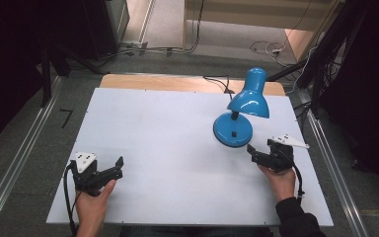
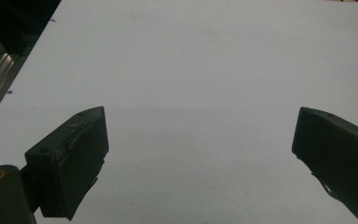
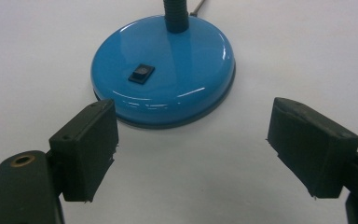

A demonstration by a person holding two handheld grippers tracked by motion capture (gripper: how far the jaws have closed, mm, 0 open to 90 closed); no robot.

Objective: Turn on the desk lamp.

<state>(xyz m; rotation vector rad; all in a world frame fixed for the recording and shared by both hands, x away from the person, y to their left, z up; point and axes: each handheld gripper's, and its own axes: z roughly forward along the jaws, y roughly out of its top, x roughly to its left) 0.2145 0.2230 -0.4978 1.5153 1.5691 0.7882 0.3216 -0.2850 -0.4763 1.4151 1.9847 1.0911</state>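
both tools sit low over the white counter (image 1: 177, 148), each held in one of the person's hands. left tool (image 1: 120, 164) hovers near the front left of the counter with its jaws spread wide apart and nothing between them; in the left gripper view just bare white surface lies ahead of it. right tool (image 3: 191, 140) is at the front right, jaws also wide apart and holding nothing, aimed at the round base of a blue lamp (image 1: 237, 123). the lamp stands upright on the right half of the counter, its shade tilted toward the far edge. a black switch (image 3: 141, 73) sits on the base, just beyond the right tool's tips.
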